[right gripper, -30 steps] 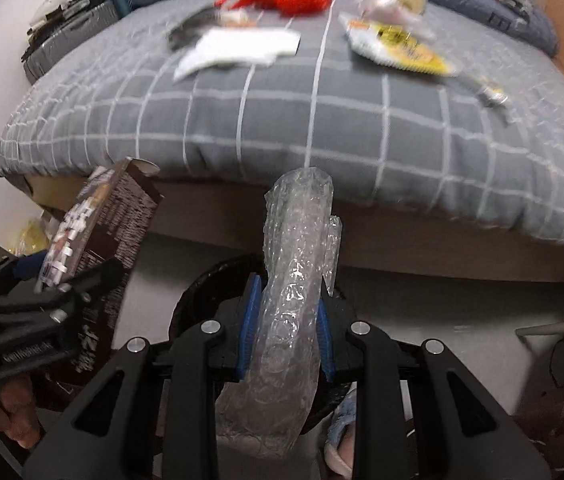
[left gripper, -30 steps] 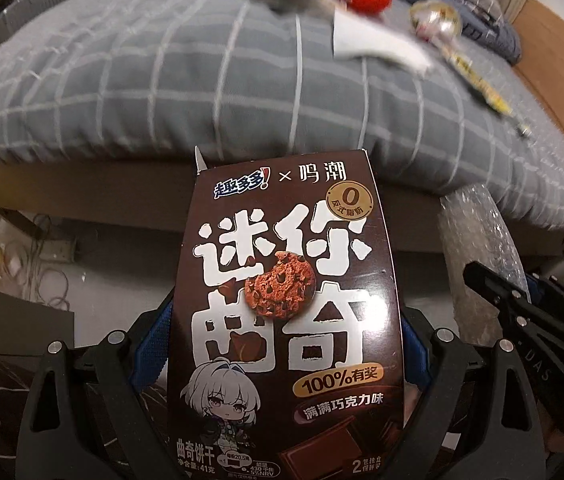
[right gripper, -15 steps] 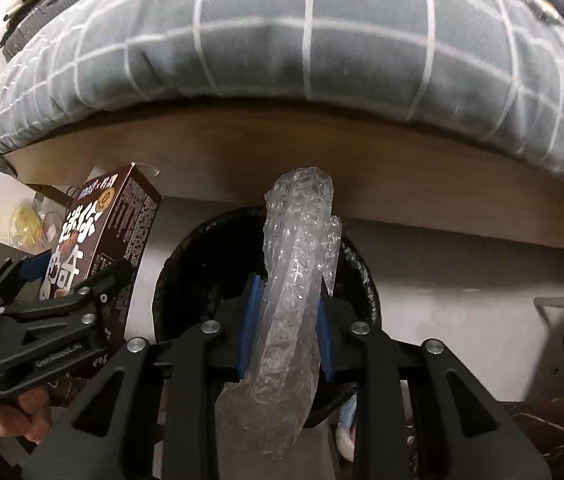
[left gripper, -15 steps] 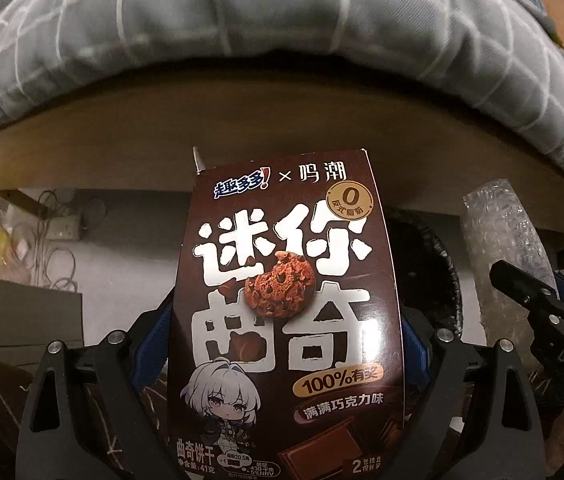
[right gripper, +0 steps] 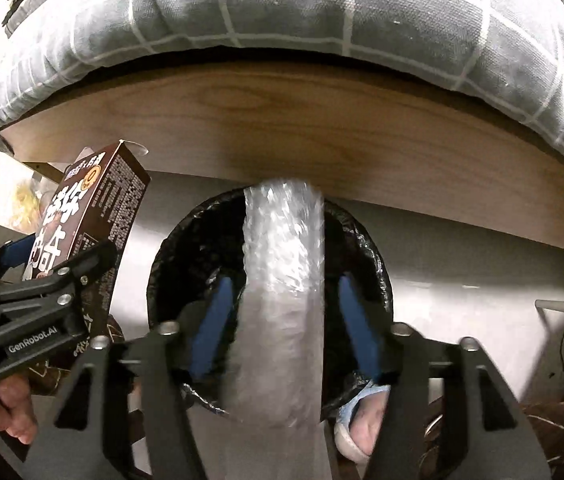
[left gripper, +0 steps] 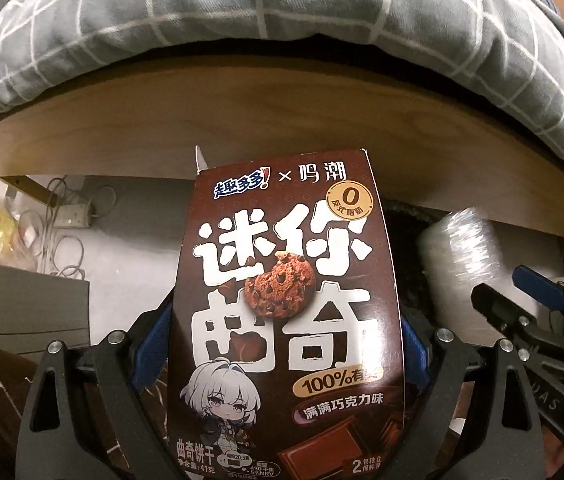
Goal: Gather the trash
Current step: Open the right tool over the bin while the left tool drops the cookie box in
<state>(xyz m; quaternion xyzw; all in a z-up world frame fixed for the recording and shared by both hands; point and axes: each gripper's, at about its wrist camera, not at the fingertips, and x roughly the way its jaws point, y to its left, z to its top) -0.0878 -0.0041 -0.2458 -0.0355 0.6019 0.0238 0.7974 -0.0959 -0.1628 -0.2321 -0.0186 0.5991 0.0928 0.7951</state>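
Dim indoor light — a deep shadow band runs under the quilt point(left gripper: 282, 8) across both frames. Fisheye bending curves the bed board point(right gripper: 282, 128), corners go black. The bubble wrap point(right gripper: 282, 300) is smeared with motion blur — the cookie box point(left gripper: 285, 320) stays sharp.

right gripper point(right gripper: 282, 320) fingers spread, bubble wrap point(right gripper: 282, 300) freed over bin point(right gripper: 377, 280)

cookie box point(left gripper: 287, 320): brown carton, white lettering, cookie picture, upright, just left of the trash bin point(right gripper: 186, 248)
bubble wrap point(right gripper: 282, 300): clear crumpled roll, blurry, standing upright right over the bin's black-lined mouth
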